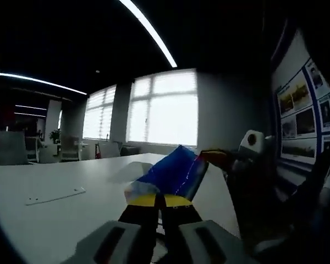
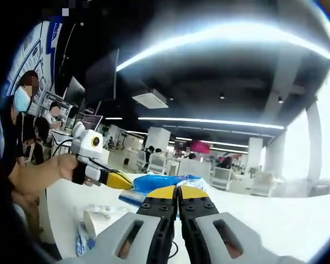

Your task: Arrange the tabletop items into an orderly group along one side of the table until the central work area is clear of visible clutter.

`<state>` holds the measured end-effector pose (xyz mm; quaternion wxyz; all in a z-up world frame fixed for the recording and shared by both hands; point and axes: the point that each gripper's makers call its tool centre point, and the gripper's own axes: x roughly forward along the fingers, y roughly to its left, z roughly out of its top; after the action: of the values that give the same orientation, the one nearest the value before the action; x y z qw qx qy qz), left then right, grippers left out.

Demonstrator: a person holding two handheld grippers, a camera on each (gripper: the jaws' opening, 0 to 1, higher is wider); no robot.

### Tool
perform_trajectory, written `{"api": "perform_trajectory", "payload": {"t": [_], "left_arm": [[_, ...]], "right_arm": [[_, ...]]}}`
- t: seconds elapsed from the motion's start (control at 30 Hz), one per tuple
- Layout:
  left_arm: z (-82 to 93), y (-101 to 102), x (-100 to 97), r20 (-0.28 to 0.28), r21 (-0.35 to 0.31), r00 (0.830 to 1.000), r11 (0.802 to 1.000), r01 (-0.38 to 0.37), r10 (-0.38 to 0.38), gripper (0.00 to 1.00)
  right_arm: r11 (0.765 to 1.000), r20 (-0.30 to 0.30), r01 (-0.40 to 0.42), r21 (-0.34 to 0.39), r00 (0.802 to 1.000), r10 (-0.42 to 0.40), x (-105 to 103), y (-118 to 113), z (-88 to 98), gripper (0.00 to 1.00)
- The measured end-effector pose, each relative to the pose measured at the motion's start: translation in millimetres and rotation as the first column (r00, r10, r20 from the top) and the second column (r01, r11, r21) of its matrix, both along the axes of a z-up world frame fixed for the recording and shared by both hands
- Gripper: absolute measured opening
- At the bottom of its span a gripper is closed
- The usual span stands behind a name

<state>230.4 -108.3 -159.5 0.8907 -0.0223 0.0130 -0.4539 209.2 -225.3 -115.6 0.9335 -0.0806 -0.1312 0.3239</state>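
Observation:
A blue plastic packet (image 1: 173,173) hangs just above the white table (image 1: 49,220), and my left gripper (image 1: 159,200) is shut on its near end. My right gripper (image 1: 212,157) comes in from the right and meets the packet's far corner. In the right gripper view, my right gripper (image 2: 177,191) has its yellow-tipped jaws pressed together at the edge of the blue packet (image 2: 154,183). My left gripper (image 2: 120,180), held in a person's hand (image 2: 44,176), pinches the packet's other end.
A flat white strip (image 1: 55,196) lies on the table to the left. Crumpled clear wrapping (image 2: 102,210) and a blue-and-white pack (image 2: 82,239) lie near the table edge. Office chairs (image 1: 107,149), windows and a poster wall (image 1: 305,115) surround the table.

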Motion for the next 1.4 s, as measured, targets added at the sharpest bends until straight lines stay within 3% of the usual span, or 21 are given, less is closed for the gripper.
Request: {"api": "perform_trajectory", "payload": {"t": [0.47,1.17,1.4], "left_arm": [[-2.9,-23.5,8.5,0.032,0.077,0.999,0.997,0.013,-0.016,0.0],[-10.0,-57.4,20.4,0.076,0.117,0.997,0.993,0.013,-0.022,0.0],[-20.7,-65.3,27.6,0.079,0.153,0.996,0.988,0.02,-0.032,0.0]], "right_arm": [[0.999,-0.015,0.05,0.0,0.999,-0.05,11.1,-22.7,-5.2,0.0],[0.989,-0.038,0.145,0.001,0.989,-0.145,26.8,-58.6,-15.5,0.0],[0.986,-0.064,0.166,-0.015,0.984,-0.167,35.1,-65.3,-25.3,0.0]]}}
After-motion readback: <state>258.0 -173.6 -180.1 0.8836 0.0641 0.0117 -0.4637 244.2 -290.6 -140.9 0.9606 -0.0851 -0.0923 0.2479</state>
